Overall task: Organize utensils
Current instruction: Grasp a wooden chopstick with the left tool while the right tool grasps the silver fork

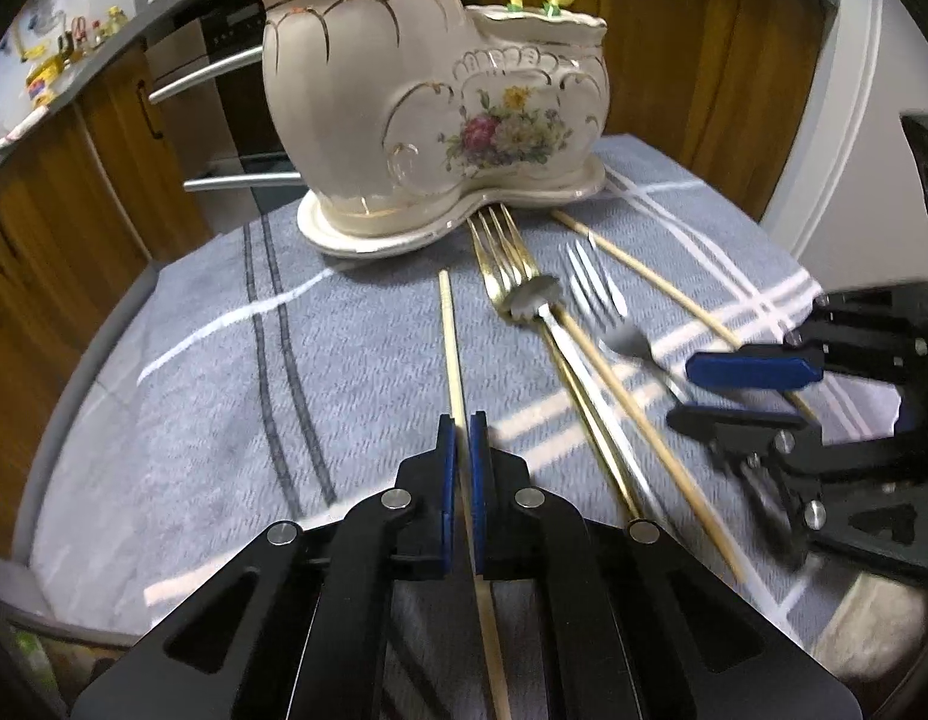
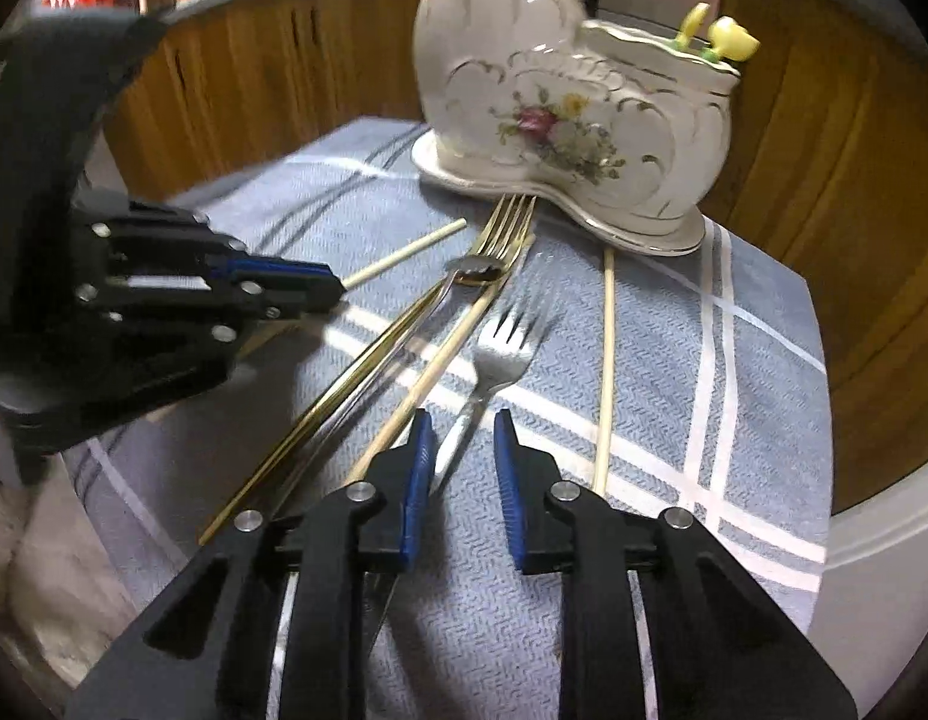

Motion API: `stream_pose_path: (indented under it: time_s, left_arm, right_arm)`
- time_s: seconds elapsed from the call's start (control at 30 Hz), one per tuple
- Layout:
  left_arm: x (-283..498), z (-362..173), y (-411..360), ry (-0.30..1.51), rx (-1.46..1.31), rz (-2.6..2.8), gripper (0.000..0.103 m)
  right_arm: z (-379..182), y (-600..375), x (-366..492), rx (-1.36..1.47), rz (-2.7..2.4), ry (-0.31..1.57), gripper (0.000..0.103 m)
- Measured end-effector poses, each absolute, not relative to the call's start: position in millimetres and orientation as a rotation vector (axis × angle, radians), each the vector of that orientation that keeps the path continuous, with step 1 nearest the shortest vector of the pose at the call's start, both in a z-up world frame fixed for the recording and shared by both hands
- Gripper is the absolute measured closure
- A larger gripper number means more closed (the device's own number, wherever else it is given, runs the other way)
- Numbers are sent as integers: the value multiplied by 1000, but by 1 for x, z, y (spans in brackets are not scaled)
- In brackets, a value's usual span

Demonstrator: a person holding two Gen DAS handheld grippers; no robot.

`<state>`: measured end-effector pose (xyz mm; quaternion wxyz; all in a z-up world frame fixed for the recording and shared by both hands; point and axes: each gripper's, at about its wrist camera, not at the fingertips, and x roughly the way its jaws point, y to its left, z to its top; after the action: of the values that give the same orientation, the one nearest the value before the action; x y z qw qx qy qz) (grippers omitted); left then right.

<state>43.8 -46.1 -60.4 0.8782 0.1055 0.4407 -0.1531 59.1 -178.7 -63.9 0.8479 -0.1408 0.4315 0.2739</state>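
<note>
The boot-shaped ceramic holder is standing on the cloth-covered surface, awaiting utensils. The left gripper is clamping a wooden chopstick for lifting. The right gripper, jaws apart, is straddling the silver fork, seemingly preparing a grasp.

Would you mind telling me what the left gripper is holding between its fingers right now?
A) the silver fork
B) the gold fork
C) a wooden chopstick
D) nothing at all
C: in the left wrist view the left gripper has its blue fingers pressed against a wooden chopstick that runs out ahead of them over the cloth, while the silver fork and the gold fork lie apart to the right.
</note>
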Motion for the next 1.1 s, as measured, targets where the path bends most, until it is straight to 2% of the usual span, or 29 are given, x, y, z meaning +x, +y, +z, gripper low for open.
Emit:
stream_pose_path:
  time_s: [0.13,0.33,0.4,0.57,0.8,1.1]
  left_arm:
    - [43,-58,-47,968,269,-325,97]
    - [53,-57,-54,1017,298,-313,93]
    - [52,-57,-55,1022,304,-310,93]
    - [48,-57,-56,999,307,-305,98]
    - [39,-51,-47,945,276,-297,98]
    - [24,-30,-41,802,197,-325,98]
  right_arm:
    - [-62,-171,69,-381,574,986,83]
    - [-61,-165,96,-326,550,1106,84]
    - [-61,-161,97,-318,548,1117,92]
    - [-61,-160,92,-322,524,1087,96]
    - [-48,-195,86,-155,536,973,98]
    - [-14,-223,53,-55,553,664,98]
